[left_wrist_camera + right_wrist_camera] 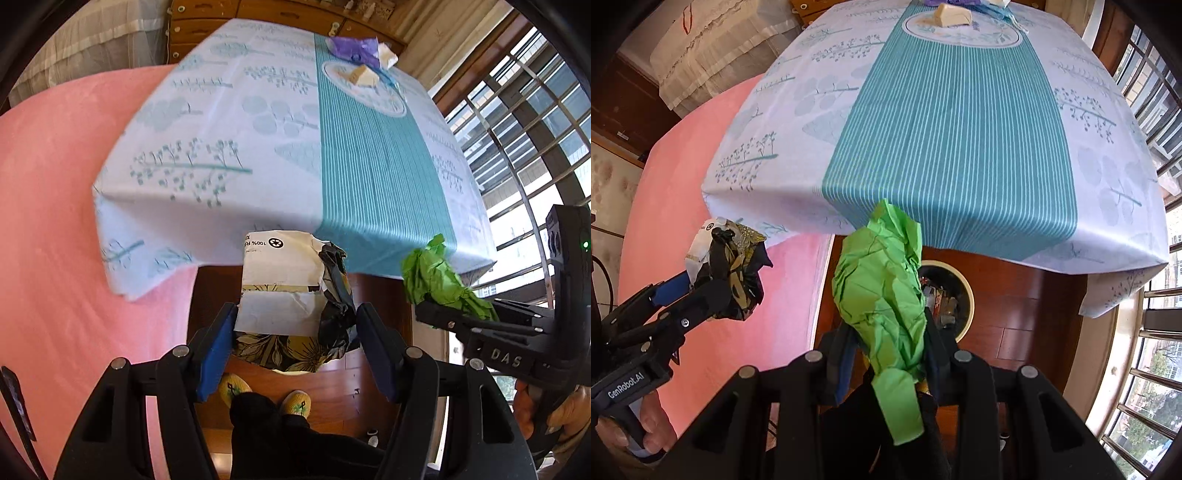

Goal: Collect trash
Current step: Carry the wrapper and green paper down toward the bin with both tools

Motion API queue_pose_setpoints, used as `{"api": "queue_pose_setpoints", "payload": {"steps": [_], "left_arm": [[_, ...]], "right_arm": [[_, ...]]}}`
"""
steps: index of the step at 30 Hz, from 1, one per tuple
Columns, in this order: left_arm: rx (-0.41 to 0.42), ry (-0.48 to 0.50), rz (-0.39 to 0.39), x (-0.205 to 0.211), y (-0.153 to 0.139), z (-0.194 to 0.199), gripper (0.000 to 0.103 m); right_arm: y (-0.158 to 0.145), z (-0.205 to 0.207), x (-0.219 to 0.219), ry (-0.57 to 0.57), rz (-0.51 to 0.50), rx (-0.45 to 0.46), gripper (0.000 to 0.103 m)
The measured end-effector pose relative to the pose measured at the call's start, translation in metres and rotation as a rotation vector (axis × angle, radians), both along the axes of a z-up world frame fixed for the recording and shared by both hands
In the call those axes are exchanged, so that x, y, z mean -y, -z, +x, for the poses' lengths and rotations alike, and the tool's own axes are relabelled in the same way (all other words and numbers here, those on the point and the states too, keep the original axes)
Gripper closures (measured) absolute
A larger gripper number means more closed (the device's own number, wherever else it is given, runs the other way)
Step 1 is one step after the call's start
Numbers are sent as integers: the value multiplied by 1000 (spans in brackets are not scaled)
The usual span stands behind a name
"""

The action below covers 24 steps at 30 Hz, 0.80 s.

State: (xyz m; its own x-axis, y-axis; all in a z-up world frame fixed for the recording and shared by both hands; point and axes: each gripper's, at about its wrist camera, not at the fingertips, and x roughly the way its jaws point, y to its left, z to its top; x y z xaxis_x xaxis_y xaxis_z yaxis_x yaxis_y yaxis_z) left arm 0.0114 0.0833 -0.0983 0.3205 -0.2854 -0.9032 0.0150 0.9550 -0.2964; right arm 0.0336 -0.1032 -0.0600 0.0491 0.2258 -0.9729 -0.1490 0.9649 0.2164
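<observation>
Inspector: Status of both loads?

Assessor: Left gripper (295,334) clamps the crumpled white-and-floral paper packaging (291,295); right gripper (886,354) pinches the crumpled green paper wad (882,295). Round cream-rimmed bin (955,291) sits on the floor below the table's near edge.

Inspector: Advice?

Assessor: Centre each over the bin mouth before letting go.

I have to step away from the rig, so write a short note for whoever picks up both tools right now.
Left tool: shut on crumpled floral packaging.
Right tool: shut on green paper wad.
Both are off the table, above the floor; the trash bin sits below the right tool.
Left to do: drop both, then fetch the purple wrapper and paper scraps at the table's far end.
</observation>
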Motion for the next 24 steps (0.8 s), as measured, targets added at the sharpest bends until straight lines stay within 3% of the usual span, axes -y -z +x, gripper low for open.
{"api": "queue_pose_setpoints", "payload": {"steps": [7, 11, 18, 24], "left_arm": [[-75, 22, -23, 32, 59, -17, 39], [-125, 19, -43, 46, 107, -16, 39], [-194, 51, -34, 70, 201, -6, 39], [-204, 68, -51, 84, 270, 4, 38]], "right_arm": [[59, -31, 19, 45, 7, -57, 71], [104, -39, 36, 104, 21, -93, 71], [205, -42, 56, 177, 43, -147, 70], [282, -36, 66, 220, 77, -190, 67]]}}
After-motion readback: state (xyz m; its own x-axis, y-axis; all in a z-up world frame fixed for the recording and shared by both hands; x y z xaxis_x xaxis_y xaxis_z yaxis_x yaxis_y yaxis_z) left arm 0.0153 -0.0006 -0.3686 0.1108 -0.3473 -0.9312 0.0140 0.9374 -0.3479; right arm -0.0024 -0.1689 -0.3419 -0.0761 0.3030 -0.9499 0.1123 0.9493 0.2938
